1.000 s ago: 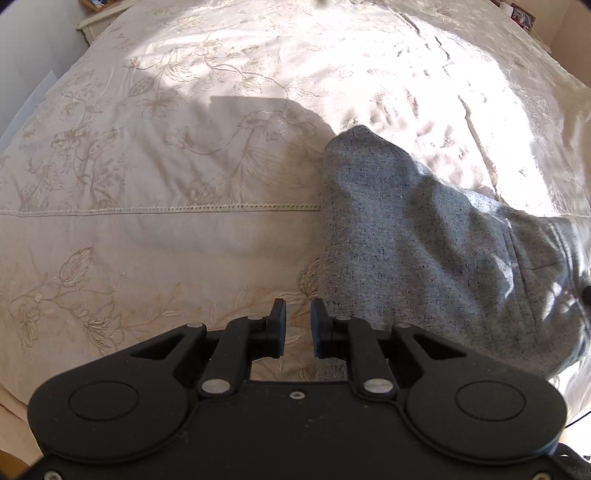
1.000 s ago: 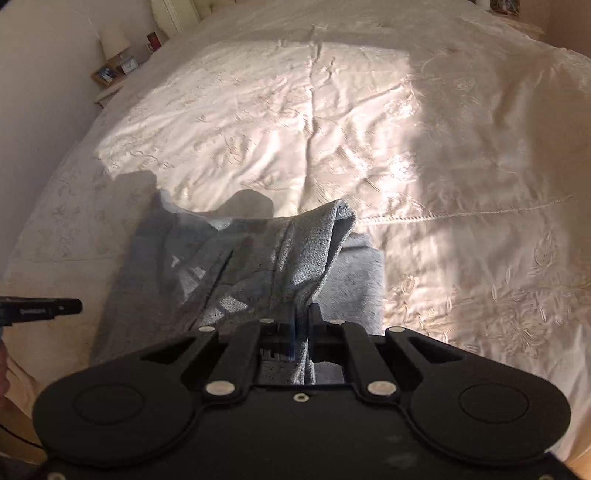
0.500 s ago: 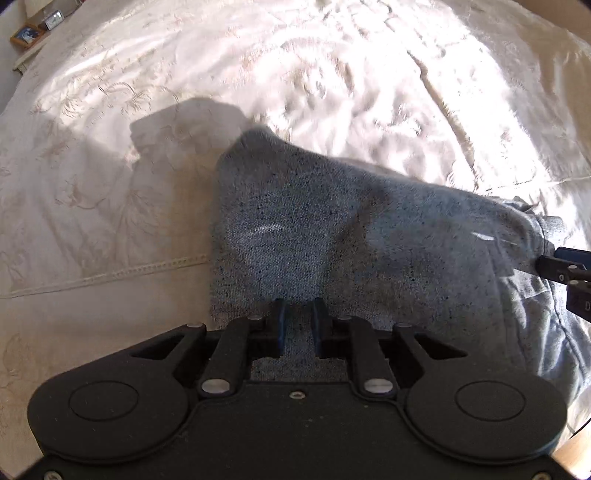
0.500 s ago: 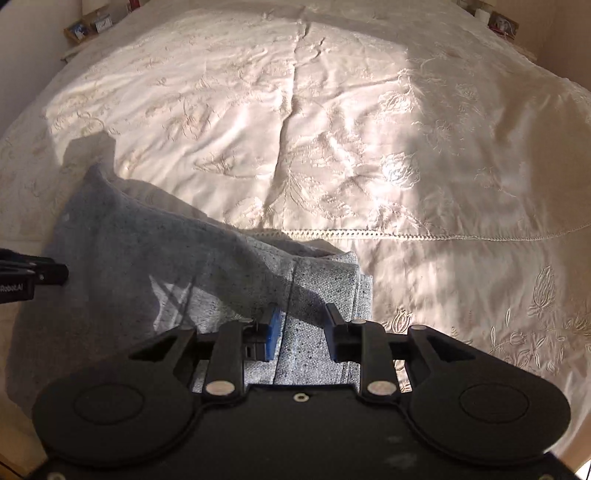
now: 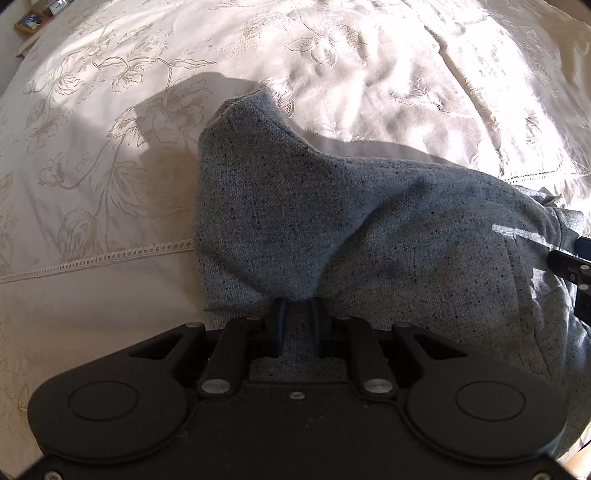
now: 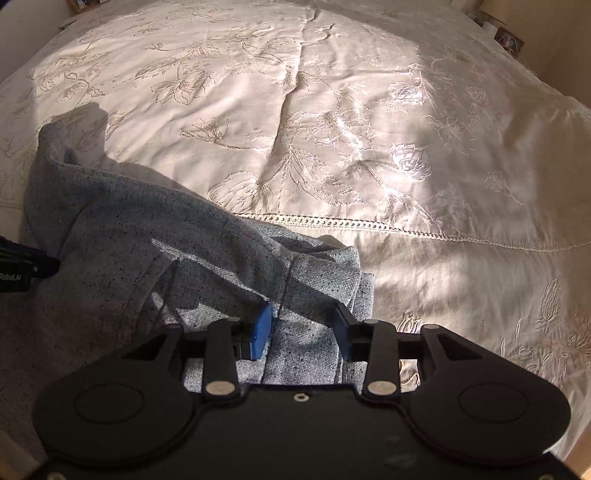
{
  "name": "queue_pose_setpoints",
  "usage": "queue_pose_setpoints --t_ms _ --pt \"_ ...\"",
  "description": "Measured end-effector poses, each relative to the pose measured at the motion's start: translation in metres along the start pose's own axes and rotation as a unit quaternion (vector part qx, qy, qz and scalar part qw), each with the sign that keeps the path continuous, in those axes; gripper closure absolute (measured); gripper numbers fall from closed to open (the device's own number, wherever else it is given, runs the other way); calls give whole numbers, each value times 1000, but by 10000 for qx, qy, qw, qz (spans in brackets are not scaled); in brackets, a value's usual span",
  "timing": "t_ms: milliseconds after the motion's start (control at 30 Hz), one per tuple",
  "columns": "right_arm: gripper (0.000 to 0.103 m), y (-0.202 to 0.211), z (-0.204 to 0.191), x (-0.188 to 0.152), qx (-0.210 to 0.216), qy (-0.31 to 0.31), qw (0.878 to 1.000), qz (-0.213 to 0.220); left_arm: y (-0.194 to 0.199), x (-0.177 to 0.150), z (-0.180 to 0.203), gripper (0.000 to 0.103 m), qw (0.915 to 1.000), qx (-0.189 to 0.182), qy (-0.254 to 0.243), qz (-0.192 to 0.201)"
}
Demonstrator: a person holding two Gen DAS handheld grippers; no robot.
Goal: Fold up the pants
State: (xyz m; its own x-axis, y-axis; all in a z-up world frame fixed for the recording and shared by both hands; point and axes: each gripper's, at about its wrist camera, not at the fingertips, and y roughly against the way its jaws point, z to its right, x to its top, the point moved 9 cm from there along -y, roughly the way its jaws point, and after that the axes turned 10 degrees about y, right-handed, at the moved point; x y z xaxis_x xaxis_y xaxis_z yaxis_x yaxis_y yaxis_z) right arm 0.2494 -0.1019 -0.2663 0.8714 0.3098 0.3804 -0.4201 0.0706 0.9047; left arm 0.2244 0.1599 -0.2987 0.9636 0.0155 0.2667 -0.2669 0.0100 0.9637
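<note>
Grey speckled pants [image 5: 369, 229] lie folded in a bundle on a cream embroidered bedspread [image 5: 110, 110]. My left gripper [image 5: 298, 314] is over the near left part of the bundle, its jaws a narrow gap apart with a ridge of fabric between the tips. My right gripper [image 6: 303, 321] is open over the right end of the pants [image 6: 184, 266], its jaws wide apart above the waistband fold. Each gripper shows at the other view's edge: the right one [image 5: 572, 266], the left one [image 6: 22, 266].
The bedspread [image 6: 369, 129] stretches far beyond the pants, with a lace seam [image 6: 369, 225] across it. A bedside shelf with picture frames [image 5: 29, 22] stands at the far left; more frames [image 6: 508, 38] show at the far right.
My right gripper let go of the pants and opened wide; the lifted fold now lies flat. My left gripper moved from beside the pants onto the bundle, with fabric now between its tips.
</note>
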Motion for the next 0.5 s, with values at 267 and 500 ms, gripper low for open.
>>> queue_pose_setpoints --t_ms 267,500 --pt "45 -1 19 -3 443 -451 9979 -132 23 -8 2 79 9993 181 -37 329" --pt "45 34 46 -19 1005 -928 9905 153 56 -33 -28 79 9973 82 632 366"
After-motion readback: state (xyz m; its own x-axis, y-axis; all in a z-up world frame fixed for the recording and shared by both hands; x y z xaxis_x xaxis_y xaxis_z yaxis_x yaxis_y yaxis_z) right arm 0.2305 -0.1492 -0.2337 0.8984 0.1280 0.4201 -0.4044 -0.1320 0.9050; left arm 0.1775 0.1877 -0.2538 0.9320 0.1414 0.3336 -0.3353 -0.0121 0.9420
